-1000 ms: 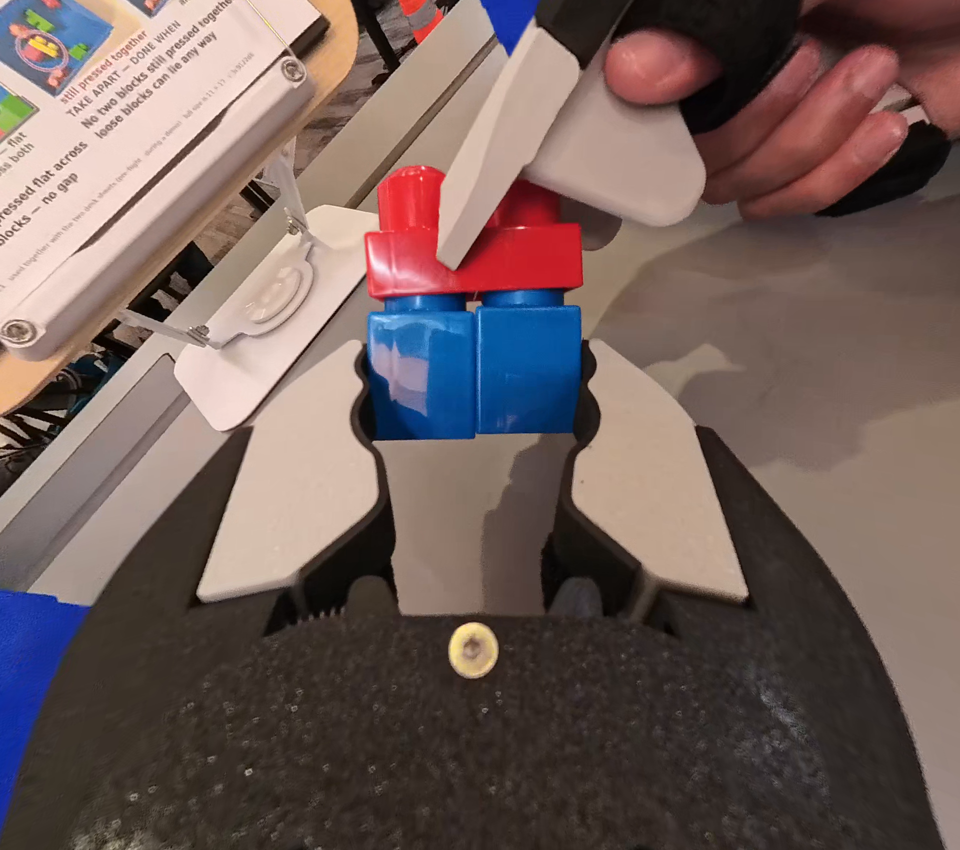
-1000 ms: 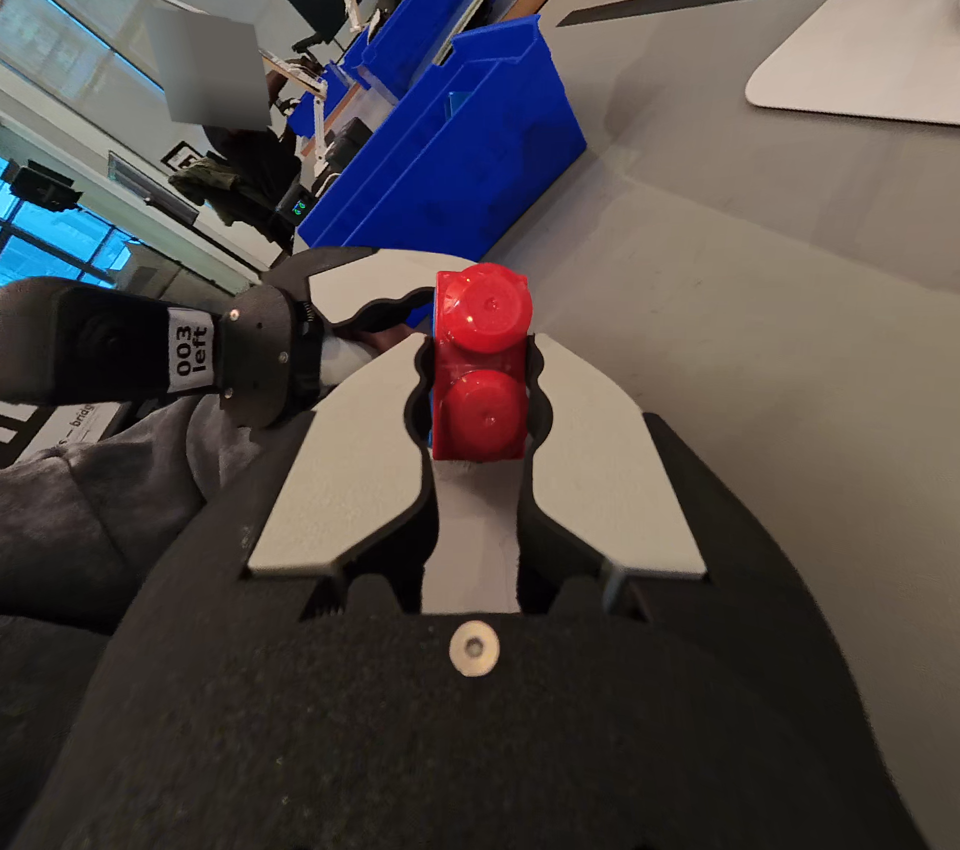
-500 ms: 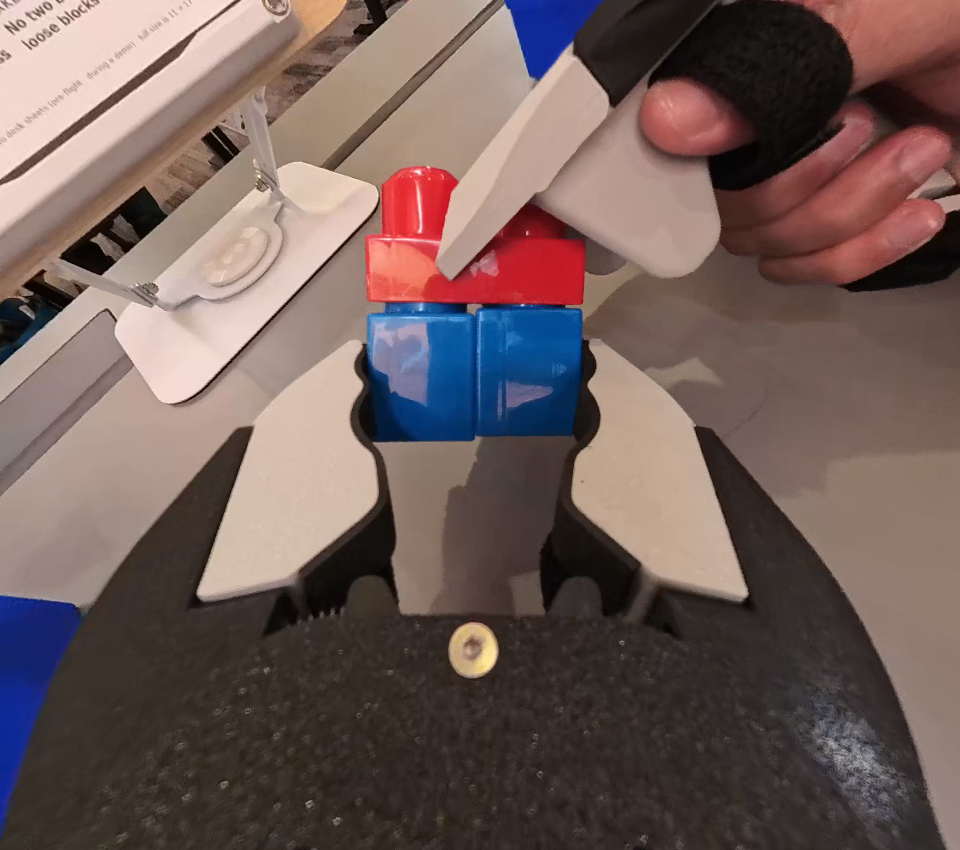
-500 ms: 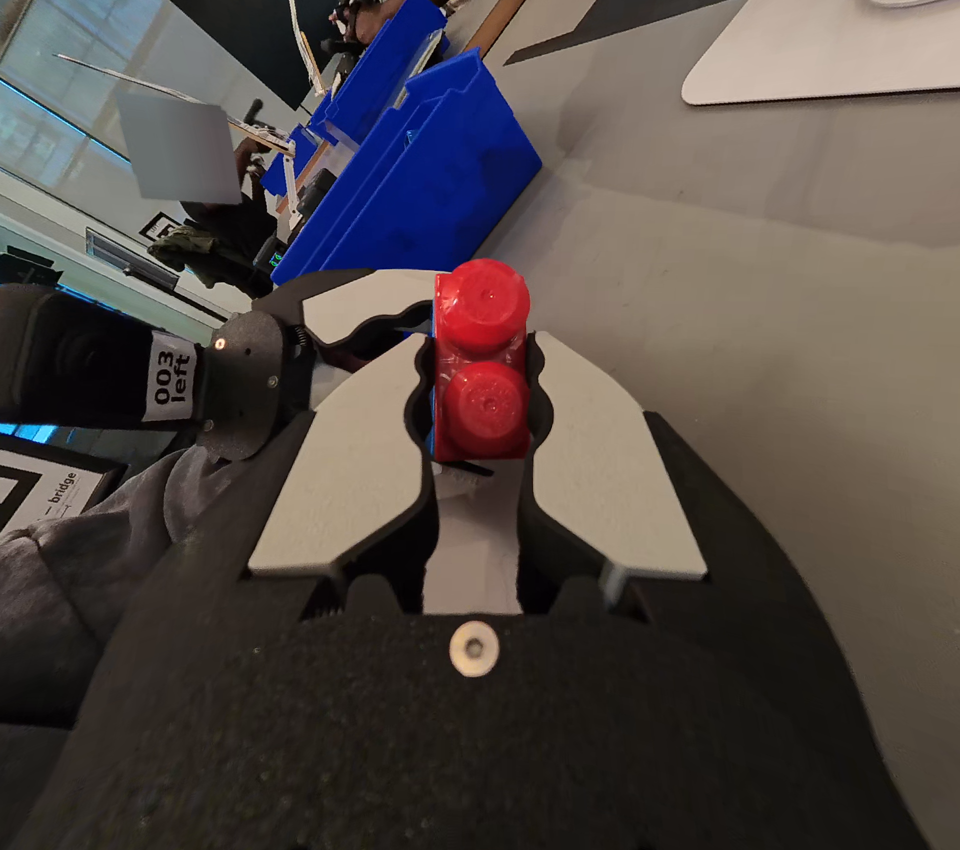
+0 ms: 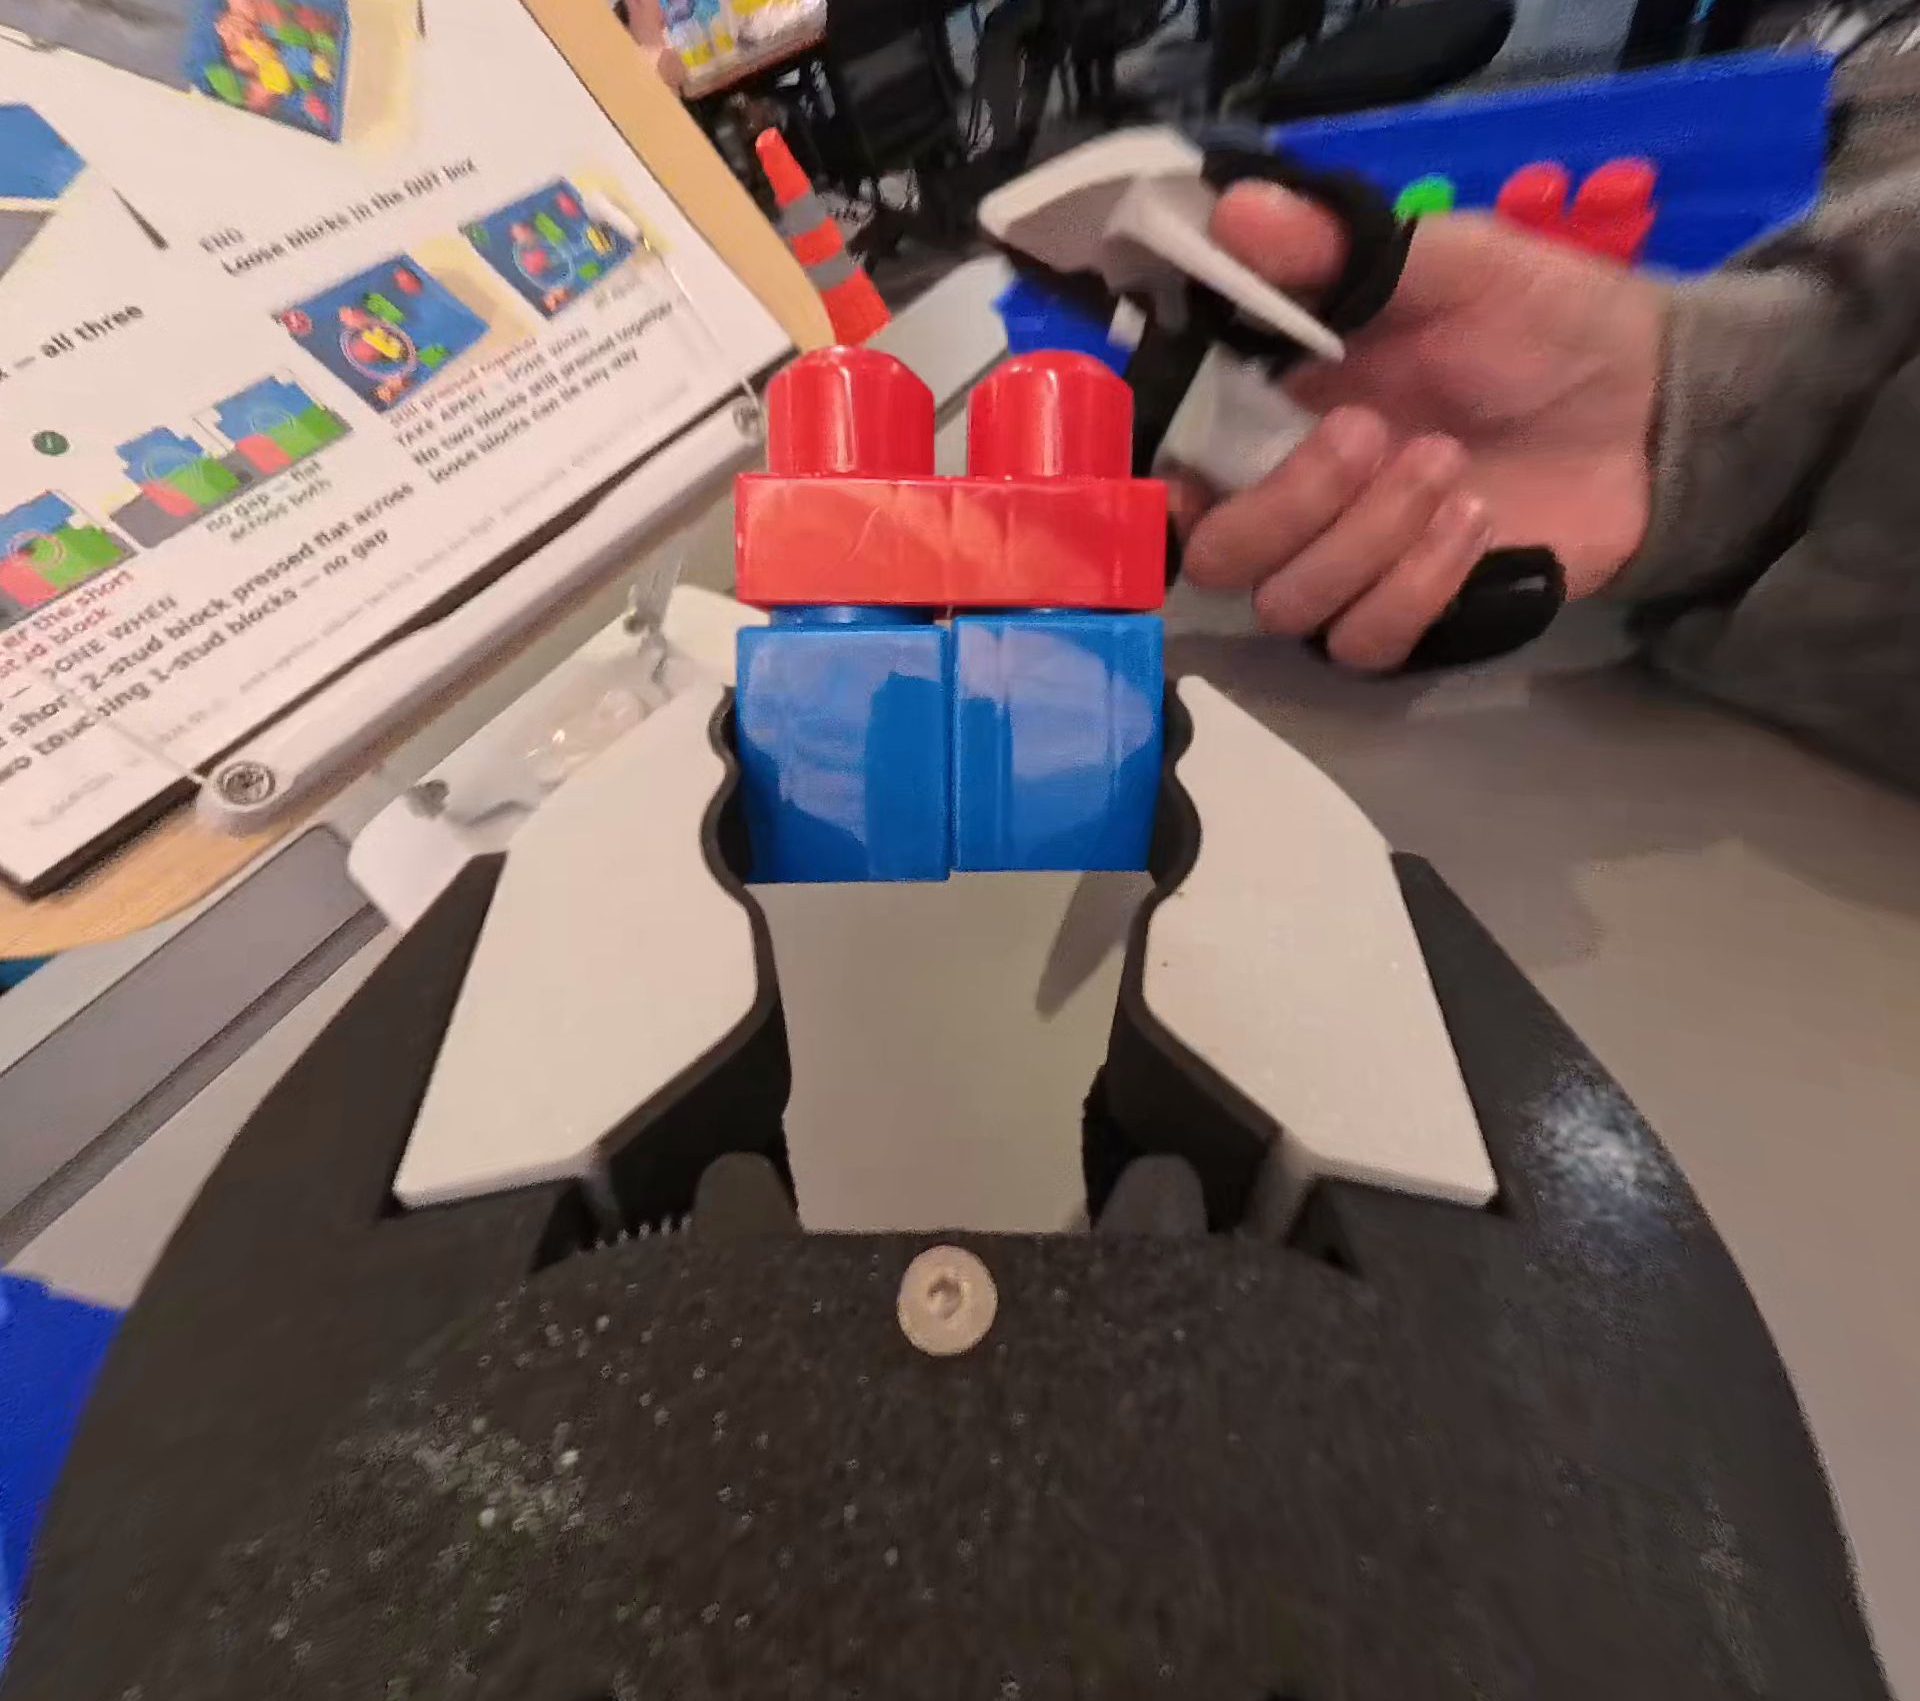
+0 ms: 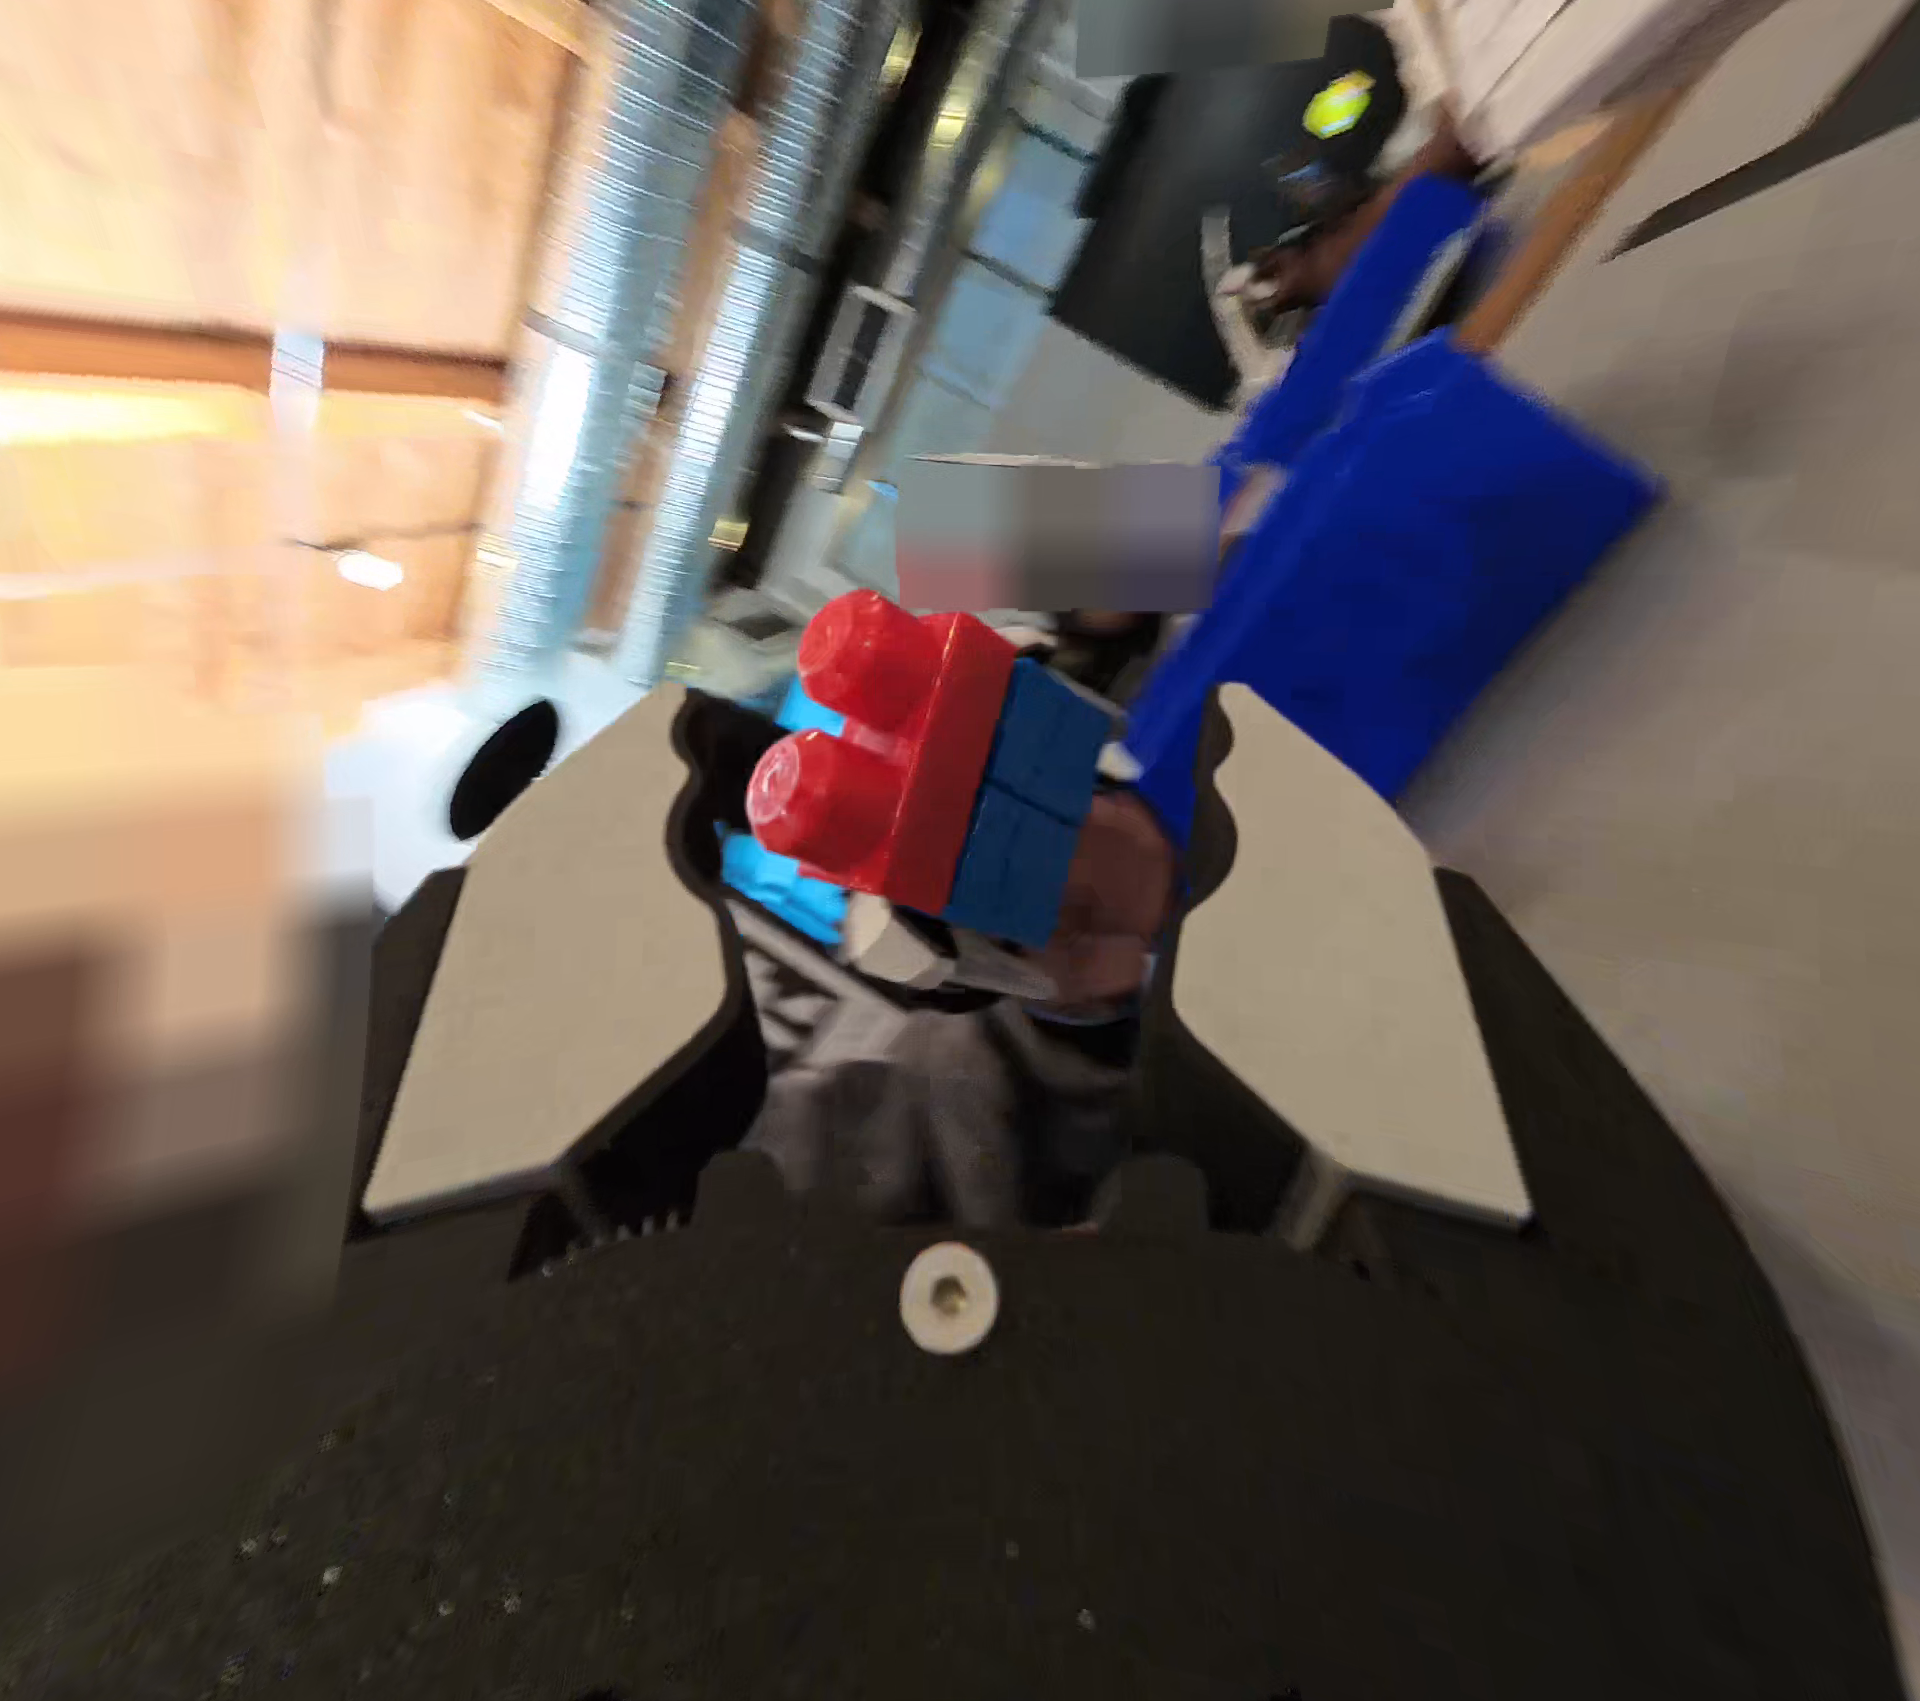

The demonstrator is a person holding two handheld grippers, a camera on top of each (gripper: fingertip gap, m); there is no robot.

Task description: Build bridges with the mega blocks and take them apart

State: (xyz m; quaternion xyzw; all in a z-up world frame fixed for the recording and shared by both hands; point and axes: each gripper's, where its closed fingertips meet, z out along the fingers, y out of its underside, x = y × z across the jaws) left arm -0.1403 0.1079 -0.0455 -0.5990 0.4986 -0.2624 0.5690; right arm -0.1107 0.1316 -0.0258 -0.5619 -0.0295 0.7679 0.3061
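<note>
My left gripper (image 5: 951,778) is shut on two blue one-stud blocks (image 5: 945,747) that stand side by side. A red two-stud block (image 5: 951,539) sits pressed across their tops and forms a bridge. My right gripper (image 6: 951,778) is open and empty, tilted and drawn back from the bridge. In the right wrist view, the red block (image 6: 914,758) and the blue blocks (image 6: 1029,810) show farther off between its fingers, untouched. The right gripper also shows in the left wrist view (image 5: 1153,249), held by a hand at the upper right. Both views are blurred by motion.
An instruction sheet on a wooden board (image 5: 312,363) stands at the left on a white stand base (image 5: 582,747). A blue bin (image 5: 1621,165) with loose red and green blocks is behind the hand. Another blue bin (image 6: 1403,591) rests on the grey table (image 5: 1558,924).
My right gripper let go of the red block, opened wide and pulled away up and to the right. My left gripper kept its hold on the blue blocks and tilted upward with the bridge.
</note>
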